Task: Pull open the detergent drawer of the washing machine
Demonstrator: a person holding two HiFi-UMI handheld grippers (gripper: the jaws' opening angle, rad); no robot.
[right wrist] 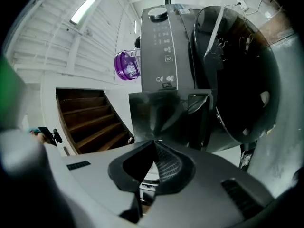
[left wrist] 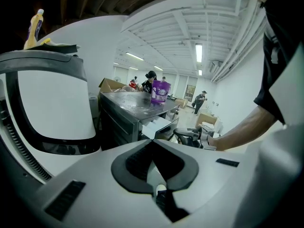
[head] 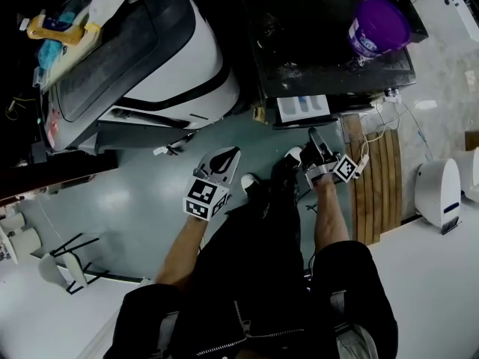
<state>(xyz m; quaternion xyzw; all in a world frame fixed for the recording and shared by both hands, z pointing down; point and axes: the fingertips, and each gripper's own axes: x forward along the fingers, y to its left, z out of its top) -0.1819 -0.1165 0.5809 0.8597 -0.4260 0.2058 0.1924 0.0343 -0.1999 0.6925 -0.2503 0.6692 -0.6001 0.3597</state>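
The dark washing machine [head: 322, 51] stands at the top of the head view with a purple detergent jug [head: 378, 25] on it. Its detergent drawer [head: 303, 107] juts out from the front, white inside with blue compartments; the left gripper view shows the drawer [left wrist: 156, 126] pulled out too. My right gripper [head: 313, 133] sits right at the drawer's front edge. In the right gripper view its tips [right wrist: 154, 141] meet at the lower edge of the grey drawer front [right wrist: 159, 113], with nothing seen between the pads. My left gripper [head: 227, 155] hangs shut and empty over the floor, left of the person's legs.
A large white appliance [head: 157, 51] with a dark window fills the upper left, a yellow bottle [head: 63, 32] on it. Wooden slats [head: 374, 178] lie right of the right arm, and a white round unit [head: 438, 189] beyond. Stairs [right wrist: 90, 118] and distant people [left wrist: 151, 80] show in the gripper views.
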